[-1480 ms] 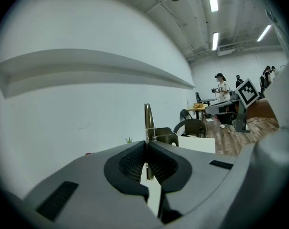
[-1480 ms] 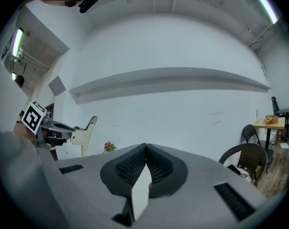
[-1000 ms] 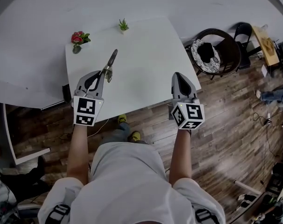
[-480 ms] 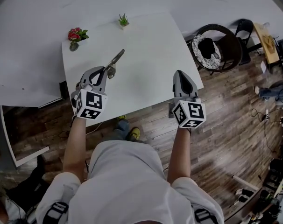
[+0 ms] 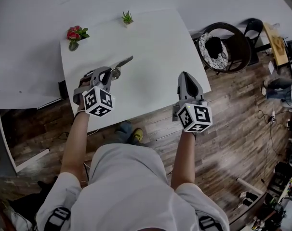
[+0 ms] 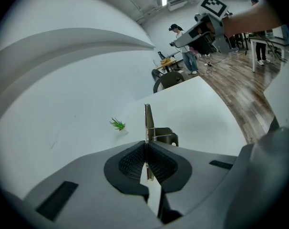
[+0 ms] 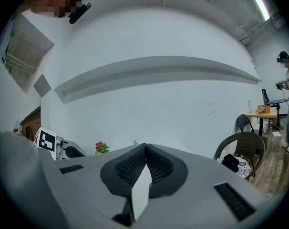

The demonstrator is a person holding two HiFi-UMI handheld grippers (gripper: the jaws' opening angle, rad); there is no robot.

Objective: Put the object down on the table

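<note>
A thin metal piece (image 5: 123, 62) with a small bracket on it sticks out to the upper right from my left gripper (image 5: 110, 73) over the white table (image 5: 155, 47). In the left gripper view the metal piece (image 6: 148, 120) stands edge-on, and the left gripper (image 6: 146, 152) is shut on its near end. I cannot tell whether it touches the tabletop. My right gripper (image 5: 185, 79) hovers at the table's front right edge. In the right gripper view the right gripper (image 7: 145, 160) is shut with nothing between its pads.
A red flower pot (image 5: 73, 34) and a small green plant (image 5: 127, 18) stand along the table's far edge. A round dark chair (image 5: 219, 49) with a cushion sits right of the table on wooden floor. A person (image 6: 186, 51) stands far off.
My left gripper has turned clockwise, so the metal piece now points more to the right than up. The right gripper has barely moved.
</note>
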